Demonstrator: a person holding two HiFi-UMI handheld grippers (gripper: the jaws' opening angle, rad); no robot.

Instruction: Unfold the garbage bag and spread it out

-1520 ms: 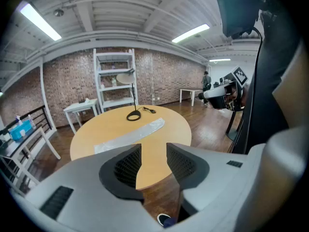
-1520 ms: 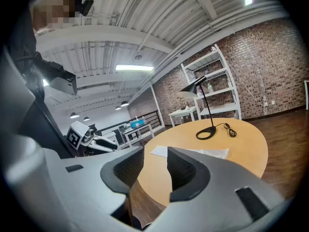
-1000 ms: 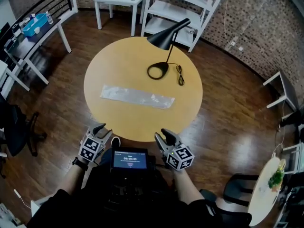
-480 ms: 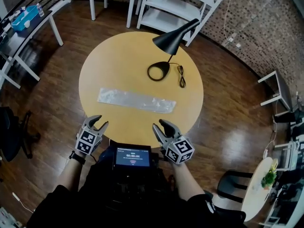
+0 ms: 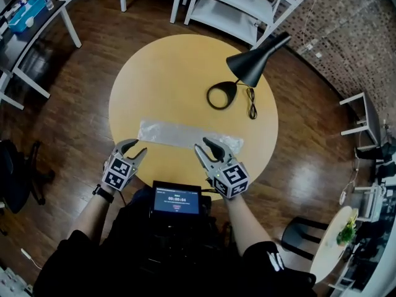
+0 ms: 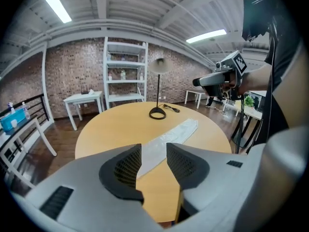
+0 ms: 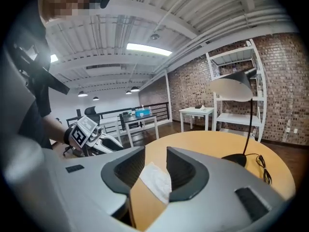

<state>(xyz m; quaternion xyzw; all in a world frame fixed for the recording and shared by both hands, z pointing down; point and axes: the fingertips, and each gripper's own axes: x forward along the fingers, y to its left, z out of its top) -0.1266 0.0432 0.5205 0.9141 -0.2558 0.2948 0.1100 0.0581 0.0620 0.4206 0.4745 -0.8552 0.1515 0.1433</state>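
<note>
The folded clear garbage bag point(image 5: 176, 133) lies flat as a long strip across the near half of the round wooden table point(image 5: 161, 73). My left gripper point(image 5: 135, 147) hovers at the table's near-left edge, just short of the bag's left end, jaws open and empty. In the left gripper view the bag point(image 6: 169, 138) stretches away beyond that gripper point(image 6: 153, 154). My right gripper point(image 5: 203, 144) sits over the near edge by the bag's right part. Its jaws are closing; the bag's end point(image 7: 157, 180) shows between them, but the pads do not touch it.
A black desk lamp point(image 5: 250, 67) with its cord point(image 5: 252, 104) stands on the table's far right. White shelving point(image 5: 241, 5) and a white side table point(image 5: 31, 23) stand behind. A screen device point(image 5: 177, 201) hangs at the person's chest. A dark chair point(image 5: 15, 172) is at the left.
Both grippers have moved forward from below the table's edge to the near rim. The right one has come over the table by the bag's right part.
</note>
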